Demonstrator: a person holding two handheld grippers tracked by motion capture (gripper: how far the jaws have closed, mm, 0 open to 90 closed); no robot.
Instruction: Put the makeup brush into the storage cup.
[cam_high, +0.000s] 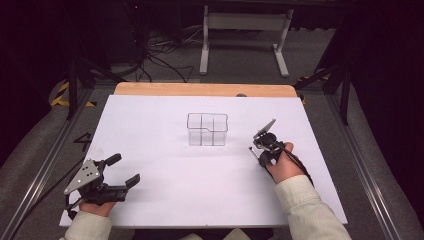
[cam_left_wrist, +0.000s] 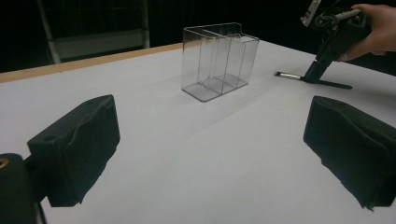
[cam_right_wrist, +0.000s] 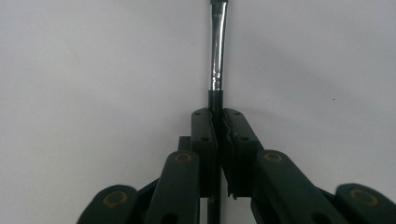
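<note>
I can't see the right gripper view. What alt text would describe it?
Two black jaws of the right gripper are shut on a thin brush, pinching its dark handle. The brush's shiny metal collar runs straight up and out of the top of the picture, over the plain white table.

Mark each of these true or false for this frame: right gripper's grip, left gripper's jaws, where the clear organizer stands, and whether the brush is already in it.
1. The right gripper is shut on the brush. True.
2. The left gripper holds the clear organizer. False: its jaws stand wide open with nothing between them, well short of the organizer.
3. The organizer stands upright on the white table. True.
4. The brush is inside the organizer. False: it lies on the table beside it, in the right gripper's jaws.
</note>
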